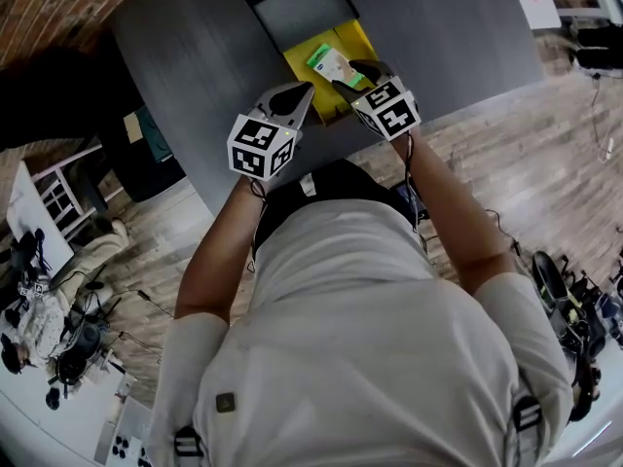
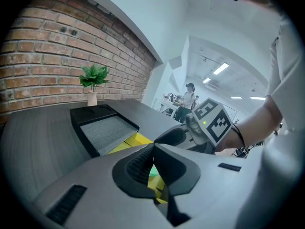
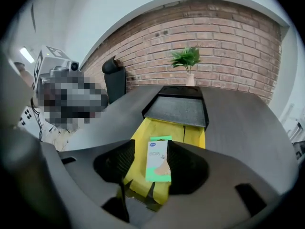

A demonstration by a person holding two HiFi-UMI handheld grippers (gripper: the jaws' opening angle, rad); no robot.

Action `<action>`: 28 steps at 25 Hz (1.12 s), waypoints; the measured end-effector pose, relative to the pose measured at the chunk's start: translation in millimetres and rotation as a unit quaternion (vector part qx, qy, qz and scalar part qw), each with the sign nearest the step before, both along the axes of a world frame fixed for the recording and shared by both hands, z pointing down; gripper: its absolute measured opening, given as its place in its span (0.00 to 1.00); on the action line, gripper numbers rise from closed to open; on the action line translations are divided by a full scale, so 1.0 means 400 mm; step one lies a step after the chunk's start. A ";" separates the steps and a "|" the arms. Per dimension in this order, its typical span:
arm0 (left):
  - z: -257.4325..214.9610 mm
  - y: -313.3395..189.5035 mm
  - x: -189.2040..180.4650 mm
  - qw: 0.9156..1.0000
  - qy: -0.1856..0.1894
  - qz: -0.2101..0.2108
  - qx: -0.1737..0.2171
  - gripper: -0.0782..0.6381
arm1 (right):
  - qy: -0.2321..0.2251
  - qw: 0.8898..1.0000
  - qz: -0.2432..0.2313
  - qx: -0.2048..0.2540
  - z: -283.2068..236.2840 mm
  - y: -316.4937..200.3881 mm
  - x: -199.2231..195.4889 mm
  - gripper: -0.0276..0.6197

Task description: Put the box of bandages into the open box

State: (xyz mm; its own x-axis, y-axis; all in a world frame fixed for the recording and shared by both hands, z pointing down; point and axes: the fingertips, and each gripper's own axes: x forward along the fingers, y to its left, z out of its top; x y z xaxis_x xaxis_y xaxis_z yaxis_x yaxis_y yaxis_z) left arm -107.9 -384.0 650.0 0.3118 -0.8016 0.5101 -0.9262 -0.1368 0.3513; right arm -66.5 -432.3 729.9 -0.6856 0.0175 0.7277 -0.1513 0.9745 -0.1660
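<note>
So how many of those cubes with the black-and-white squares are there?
2. One marker cube sits on the left gripper, the other on the right gripper. None seems hidden, though the person's body blocks part of the scene.

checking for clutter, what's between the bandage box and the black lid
Only bare floor of the yellow open box separates the green-and-white bandage box from the flat black lid; the right gripper view shows it.
</note>
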 end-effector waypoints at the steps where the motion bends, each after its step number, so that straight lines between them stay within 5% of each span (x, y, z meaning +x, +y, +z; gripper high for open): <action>1: -0.011 0.007 -0.007 1.000 0.000 -0.001 0.003 0.13 | -0.005 1.000 0.004 0.004 -0.015 0.003 0.003 0.39; 14: -0.271 0.121 -0.068 0.994 -0.031 0.019 0.100 0.13 | -0.126 0.988 0.061 0.061 -0.353 0.104 -0.017 0.12; 28: -0.615 0.399 -0.092 0.973 -0.045 0.040 0.224 0.13 | -0.279 0.943 0.111 0.145 -0.768 0.388 -0.014 0.08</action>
State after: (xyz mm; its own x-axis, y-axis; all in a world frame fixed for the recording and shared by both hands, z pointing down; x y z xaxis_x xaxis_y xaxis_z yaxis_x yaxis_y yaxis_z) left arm -144.6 -224.4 403.9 0.3519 -0.9249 0.1441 -0.9309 -0.3297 0.1575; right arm -72.1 -277.2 422.5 -0.9267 -0.3153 0.2044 -0.3242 0.9459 -0.0107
